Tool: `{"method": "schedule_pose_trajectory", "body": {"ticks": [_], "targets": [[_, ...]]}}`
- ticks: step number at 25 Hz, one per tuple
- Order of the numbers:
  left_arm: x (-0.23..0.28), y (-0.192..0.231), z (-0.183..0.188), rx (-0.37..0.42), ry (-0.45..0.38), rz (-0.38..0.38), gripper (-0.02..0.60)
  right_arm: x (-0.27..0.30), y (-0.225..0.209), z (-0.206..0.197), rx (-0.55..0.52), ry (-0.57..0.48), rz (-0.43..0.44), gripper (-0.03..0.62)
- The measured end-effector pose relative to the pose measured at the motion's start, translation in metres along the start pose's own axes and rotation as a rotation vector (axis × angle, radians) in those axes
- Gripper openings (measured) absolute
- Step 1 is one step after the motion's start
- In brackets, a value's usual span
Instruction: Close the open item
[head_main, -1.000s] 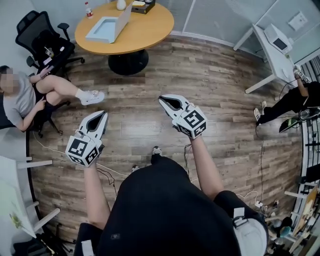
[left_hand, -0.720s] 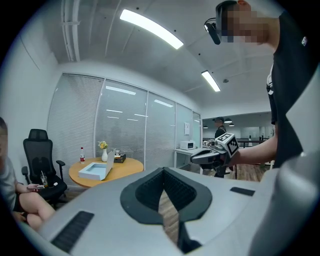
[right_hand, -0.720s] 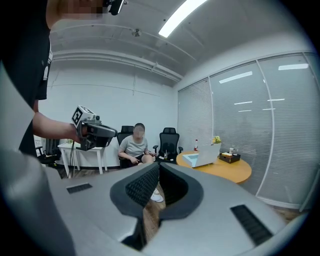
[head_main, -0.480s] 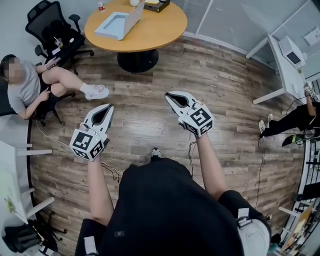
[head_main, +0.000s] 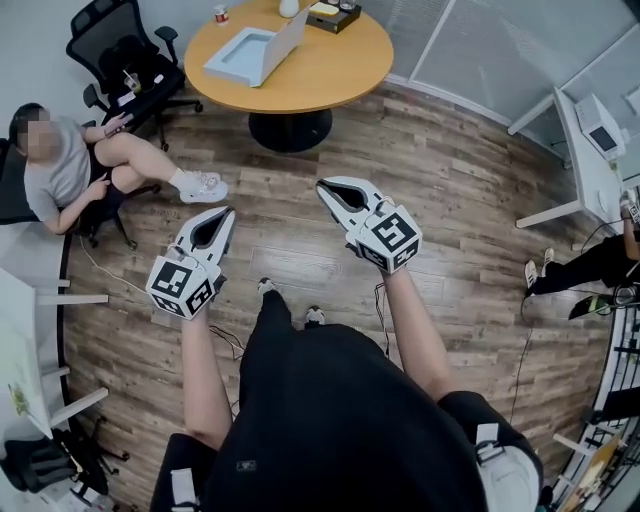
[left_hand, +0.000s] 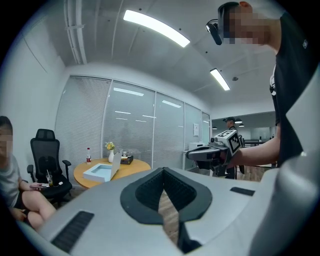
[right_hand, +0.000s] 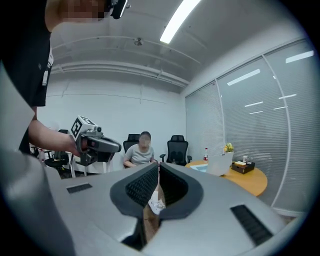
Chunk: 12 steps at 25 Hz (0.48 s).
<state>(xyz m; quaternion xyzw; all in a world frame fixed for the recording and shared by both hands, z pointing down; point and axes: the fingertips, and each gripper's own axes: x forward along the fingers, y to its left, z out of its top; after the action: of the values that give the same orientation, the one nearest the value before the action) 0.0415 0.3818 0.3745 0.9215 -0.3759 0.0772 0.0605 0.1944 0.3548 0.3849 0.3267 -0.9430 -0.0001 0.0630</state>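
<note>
An open white laptop (head_main: 255, 50) stands on the round wooden table (head_main: 330, 85) at the top of the head view, its screen raised. It also shows in the left gripper view (left_hand: 106, 169) and the right gripper view (right_hand: 217, 164). My left gripper (head_main: 226, 212) and right gripper (head_main: 322, 187) hang over the wooden floor, well short of the table, pointing roughly level toward it. Both are shut with nothing between the jaws. Each gripper shows in the other's view, the right gripper (left_hand: 190, 155) and the left gripper (right_hand: 118, 146).
A person (head_main: 60, 170) sits on a chair at the left, legs stretched toward the table. A black office chair (head_main: 120, 50) stands beside the table. A bottle (head_main: 221, 14), vase (head_main: 289, 8) and box (head_main: 335, 15) sit on it. A white desk (head_main: 590, 150) is at right.
The table and laptop have come nearer and lower in the head view. Both grippers have travelled forward toward the table, still shut. One foot has stepped forward.
</note>
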Motion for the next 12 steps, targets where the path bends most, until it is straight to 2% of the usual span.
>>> {"method": "schedule_pose_trajectory", "body": {"ticks": [5, 12], "targets": [[0.023, 0.026, 0.005, 0.011, -0.008, -0.042, 0.006, 0.019, -0.021, 0.004, -0.012, 0.004, -0.040, 0.008], [0.047, 0.094, 0.010, 0.007, -0.007, -0.082, 0.006, 0.066, -0.055, 0.005, 0.008, 0.014, -0.122, 0.008]]}}
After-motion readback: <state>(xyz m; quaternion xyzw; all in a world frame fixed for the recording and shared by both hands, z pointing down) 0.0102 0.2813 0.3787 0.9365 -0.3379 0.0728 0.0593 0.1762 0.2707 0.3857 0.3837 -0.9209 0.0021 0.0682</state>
